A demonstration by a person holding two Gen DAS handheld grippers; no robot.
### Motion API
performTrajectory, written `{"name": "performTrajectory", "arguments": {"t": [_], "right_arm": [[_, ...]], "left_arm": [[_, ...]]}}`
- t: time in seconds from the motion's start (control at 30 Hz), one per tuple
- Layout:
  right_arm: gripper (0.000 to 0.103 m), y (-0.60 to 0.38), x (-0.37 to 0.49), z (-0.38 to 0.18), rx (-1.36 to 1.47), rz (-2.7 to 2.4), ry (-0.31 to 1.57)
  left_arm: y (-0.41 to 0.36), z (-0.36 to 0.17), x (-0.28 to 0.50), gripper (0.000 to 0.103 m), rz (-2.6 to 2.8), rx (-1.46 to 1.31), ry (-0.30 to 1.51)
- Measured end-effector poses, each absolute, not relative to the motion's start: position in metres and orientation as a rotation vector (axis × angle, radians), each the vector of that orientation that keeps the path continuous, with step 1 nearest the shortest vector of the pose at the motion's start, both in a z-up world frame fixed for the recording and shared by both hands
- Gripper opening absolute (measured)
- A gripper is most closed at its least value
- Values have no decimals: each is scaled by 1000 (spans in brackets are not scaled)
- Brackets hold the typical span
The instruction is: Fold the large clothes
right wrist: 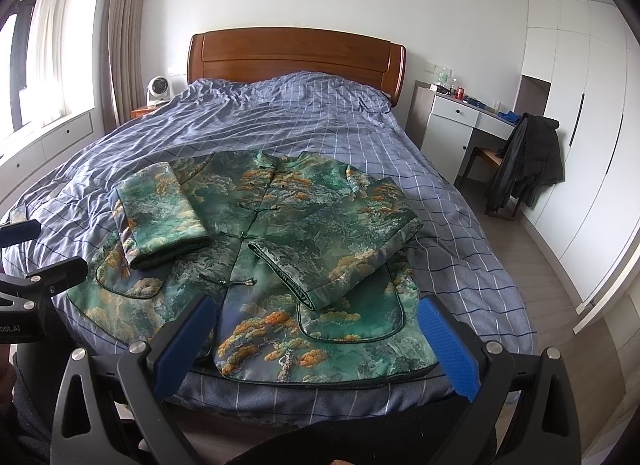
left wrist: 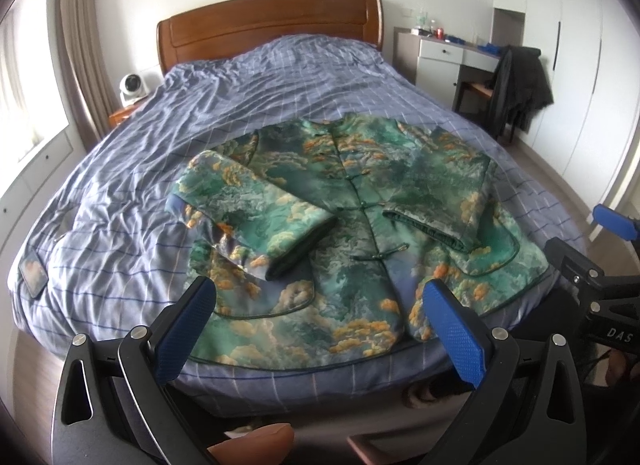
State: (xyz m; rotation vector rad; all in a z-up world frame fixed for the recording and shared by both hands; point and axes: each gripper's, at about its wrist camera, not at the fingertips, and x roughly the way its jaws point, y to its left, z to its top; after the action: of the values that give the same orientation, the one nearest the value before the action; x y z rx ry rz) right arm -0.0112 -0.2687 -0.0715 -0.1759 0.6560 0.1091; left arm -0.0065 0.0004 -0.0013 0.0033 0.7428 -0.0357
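Left wrist view: your left gripper [left wrist: 320, 305] has its jaws spread wide with nothing in them, and the green printed jacket [left wrist: 352, 225] lies flat on the bed [left wrist: 120, 169] just beyond the tips, both sleeves folded across its front. Your right gripper [right wrist: 316, 325] is likewise agape and empty above the hem. Hem edge nearest you is cut off behind the blue pads [right wrist: 448, 349]. Right gripper shows only partly at frame edge.

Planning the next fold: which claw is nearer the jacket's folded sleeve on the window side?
Left. The left claw hovers open by the hem just below that sleeve; the right claw, also open, sits further toward the wardrobe side.
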Motion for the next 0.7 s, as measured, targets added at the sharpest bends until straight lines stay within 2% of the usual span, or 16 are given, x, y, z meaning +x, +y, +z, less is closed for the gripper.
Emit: {"name": "performTrajectory", "arguments": {"t": [0.5,0.7], "right_arm": [[103,-267,-8,-58,-181,180,604],[103,-271,8,-70,-186,251,668]], "left_arm": [[-10,-3,-5,103,-41,41,750],[-5,-5,-2,103,-24,29,762]]}}
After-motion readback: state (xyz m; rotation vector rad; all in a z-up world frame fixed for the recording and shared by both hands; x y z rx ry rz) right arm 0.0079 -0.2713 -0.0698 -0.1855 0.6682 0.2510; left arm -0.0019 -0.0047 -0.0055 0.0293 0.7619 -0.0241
